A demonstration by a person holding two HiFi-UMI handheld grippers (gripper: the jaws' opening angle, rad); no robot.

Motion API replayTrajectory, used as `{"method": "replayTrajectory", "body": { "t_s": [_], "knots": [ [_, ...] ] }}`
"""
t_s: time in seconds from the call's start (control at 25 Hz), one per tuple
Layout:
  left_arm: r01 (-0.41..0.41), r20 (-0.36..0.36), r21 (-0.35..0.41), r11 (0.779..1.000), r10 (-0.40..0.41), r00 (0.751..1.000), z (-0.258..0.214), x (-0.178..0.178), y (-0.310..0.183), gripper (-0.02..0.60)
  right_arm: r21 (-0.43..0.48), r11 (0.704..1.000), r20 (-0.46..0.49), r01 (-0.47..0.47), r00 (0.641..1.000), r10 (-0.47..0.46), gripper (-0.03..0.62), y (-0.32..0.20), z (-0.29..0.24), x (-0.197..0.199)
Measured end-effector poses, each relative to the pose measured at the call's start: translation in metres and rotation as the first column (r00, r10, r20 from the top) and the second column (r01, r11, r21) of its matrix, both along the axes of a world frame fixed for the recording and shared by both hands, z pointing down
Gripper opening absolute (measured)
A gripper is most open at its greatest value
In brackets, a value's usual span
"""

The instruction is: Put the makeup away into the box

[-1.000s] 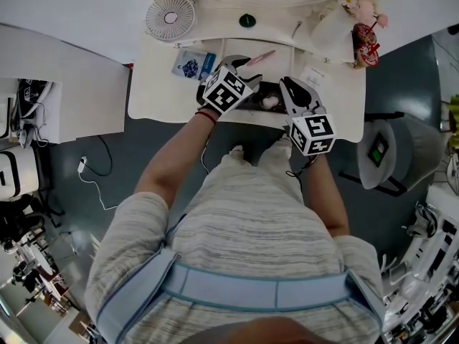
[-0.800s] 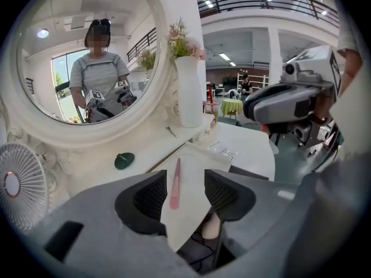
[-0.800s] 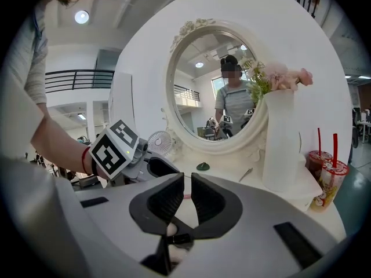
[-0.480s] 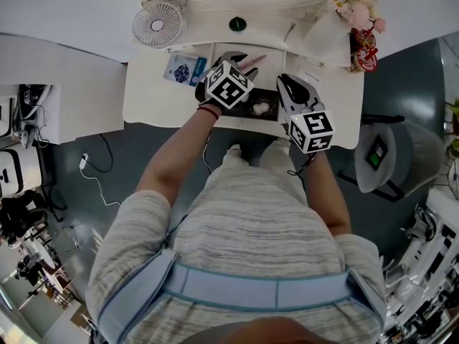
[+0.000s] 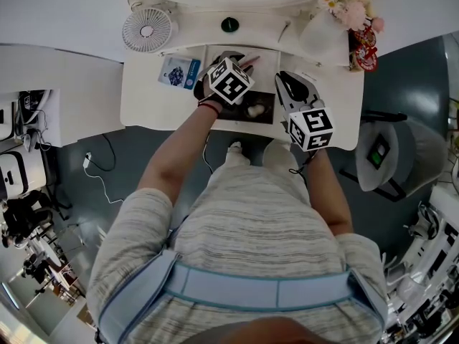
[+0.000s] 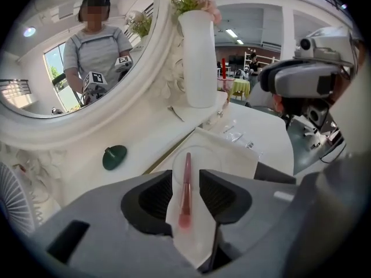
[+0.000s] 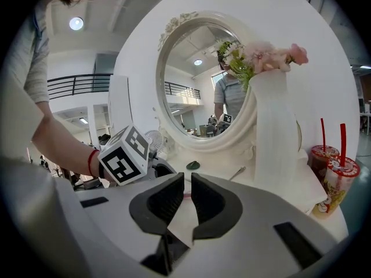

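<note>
A pink makeup brush (image 6: 185,191) lies on a white sheet, straight between the jaws of my left gripper (image 6: 186,178). Those jaws have just been closing, but a gap still shows on each side of the brush, so the pads do not press it. In the head view the left gripper (image 5: 240,61) tilts down over the brush (image 5: 250,61), just behind the black box (image 5: 267,103). A pale egg-shaped sponge (image 5: 254,110) lies in the box. My right gripper (image 5: 287,79) hovers at the box's right end; in its own view the right gripper (image 7: 188,181) is shut and holds nothing.
A white fan (image 5: 147,29) stands at the back left, beside a blue packet (image 5: 178,71). A dark green piece (image 6: 114,157) sits below the oval mirror (image 7: 200,80). The white vase of flowers (image 6: 199,57) and red cups (image 7: 333,175) stand at the right.
My left gripper has moved forward and down onto the pink brush, and its jaws have narrowed. The right gripper has crept forward beside the box.
</note>
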State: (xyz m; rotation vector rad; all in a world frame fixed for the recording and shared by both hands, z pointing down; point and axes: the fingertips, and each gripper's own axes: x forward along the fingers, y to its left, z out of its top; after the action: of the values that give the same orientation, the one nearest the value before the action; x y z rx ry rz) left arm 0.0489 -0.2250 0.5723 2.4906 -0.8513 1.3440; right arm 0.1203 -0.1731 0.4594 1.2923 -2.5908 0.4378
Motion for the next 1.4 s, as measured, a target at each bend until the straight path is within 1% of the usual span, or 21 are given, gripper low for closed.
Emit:
{"method": "replayTrajectory", "body": {
  "t_s": [0.2, 0.52, 0.76, 1.4],
  "knots": [
    [0.001, 0.036, -0.026, 1.0, 0.0, 0.999, 0.011, -0.001, -0.006, 0.109, -0.006, 1.0, 0.002, -0.005, 1.0, 0.005, 0.014, -0.003, 0.003, 0.004],
    [-0.037, 0.06, -0.057, 0.998, 0.041, 0.997, 0.02, 0.006, -0.006, 0.107, -0.009, 1.0, 0.002, -0.016, 1.0, 0.016, 0.014, -0.008, 0.005, 0.01],
    [-0.06, 0.064, -0.079, 0.995, 0.065, 0.996, 0.024, 0.01, -0.002, 0.058, -0.007, 1.0, -0.002, -0.024, 1.0, 0.024, 0.014, -0.012, 0.005, 0.012],
    [-0.072, 0.071, -0.095, 0.993, 0.079, 0.994, 0.028, 0.01, 0.0, 0.054, 0.0, 1.0, -0.014, -0.026, 1.0, 0.026, 0.014, -0.008, 0.002, 0.011]
  ]
}}
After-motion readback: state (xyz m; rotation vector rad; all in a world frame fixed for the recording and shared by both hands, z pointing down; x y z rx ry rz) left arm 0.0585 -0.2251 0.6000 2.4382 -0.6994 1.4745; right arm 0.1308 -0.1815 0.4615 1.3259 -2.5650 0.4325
